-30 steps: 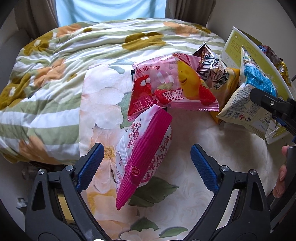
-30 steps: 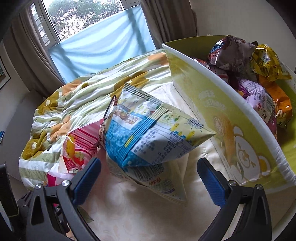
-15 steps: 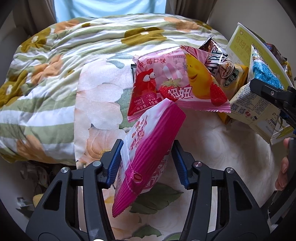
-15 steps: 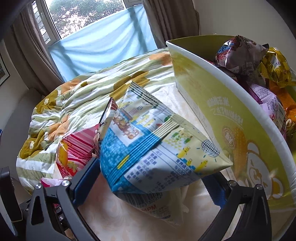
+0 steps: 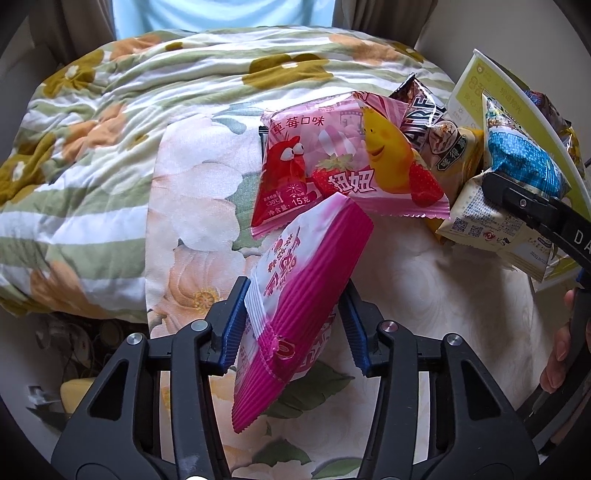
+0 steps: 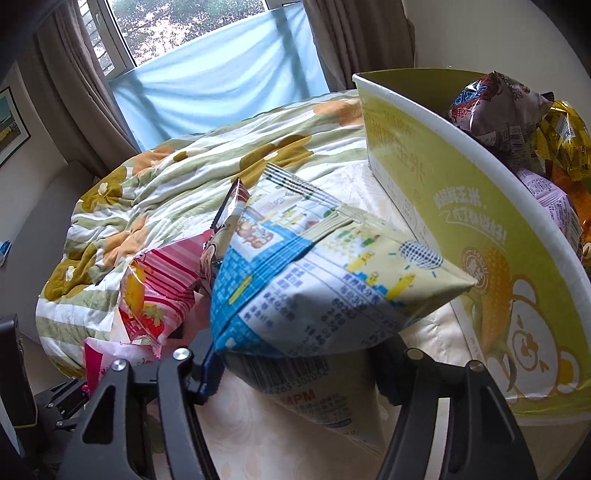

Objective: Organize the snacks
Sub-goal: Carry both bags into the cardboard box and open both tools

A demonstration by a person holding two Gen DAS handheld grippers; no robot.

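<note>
Seemingly full yellow box (image 6: 461, 192); both hand-held grippers closing on snack bags.

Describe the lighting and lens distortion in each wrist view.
Left wrist view: soft, even daylight, sharp focus, black fisheye corners, the quilt bulging round. Right wrist view: the window is bright but not blown out, and the green box rim bows strongly.

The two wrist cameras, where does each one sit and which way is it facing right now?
Left wrist: on the left gripper, looking down at the bed; jaws closing on the pink packet; fingers of a hand at right.
Right wrist: on the right gripper, facing the window; jaws closing on the blue-and-white packet beside the yellow box.
Shared: both packets, the box, the strawberry packet.
</note>
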